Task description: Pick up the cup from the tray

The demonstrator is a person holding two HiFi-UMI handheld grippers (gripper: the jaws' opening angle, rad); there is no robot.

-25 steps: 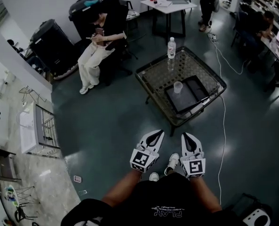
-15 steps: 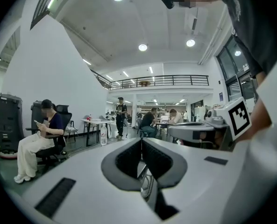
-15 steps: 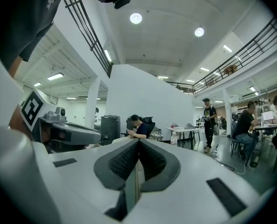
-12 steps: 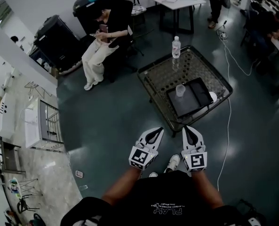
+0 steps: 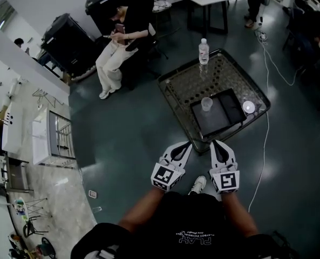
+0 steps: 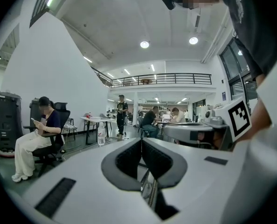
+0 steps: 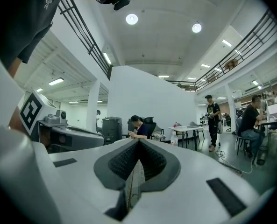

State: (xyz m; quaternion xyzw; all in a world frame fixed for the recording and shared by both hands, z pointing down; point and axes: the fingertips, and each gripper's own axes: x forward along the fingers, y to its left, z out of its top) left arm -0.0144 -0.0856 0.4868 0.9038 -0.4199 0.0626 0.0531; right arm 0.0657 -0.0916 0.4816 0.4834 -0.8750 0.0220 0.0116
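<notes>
A clear plastic cup [image 5: 206, 104] stands upright on a dark tray [image 5: 219, 114] that lies on a low glass-topped table [image 5: 186, 82]. Both grippers are held close to the person's body, short of the table's near edge. My left gripper [image 5: 185, 144] is shut with nothing between its pads [image 6: 141, 142]. My right gripper [image 5: 216, 143] is shut and empty too, its pads [image 7: 138, 142] meeting at the tip. The cup is not visible in either gripper view.
A water bottle [image 5: 203, 51] stands at the table's far corner and a small round white object [image 5: 249, 107] lies right of the tray. A seated person [image 5: 119, 47] is beyond the table at left. A cable [image 5: 266, 123] runs along the floor at right.
The view has shifted forward, so the table and tray sit closer to the grippers. Both grippers stay shut and side by side.
</notes>
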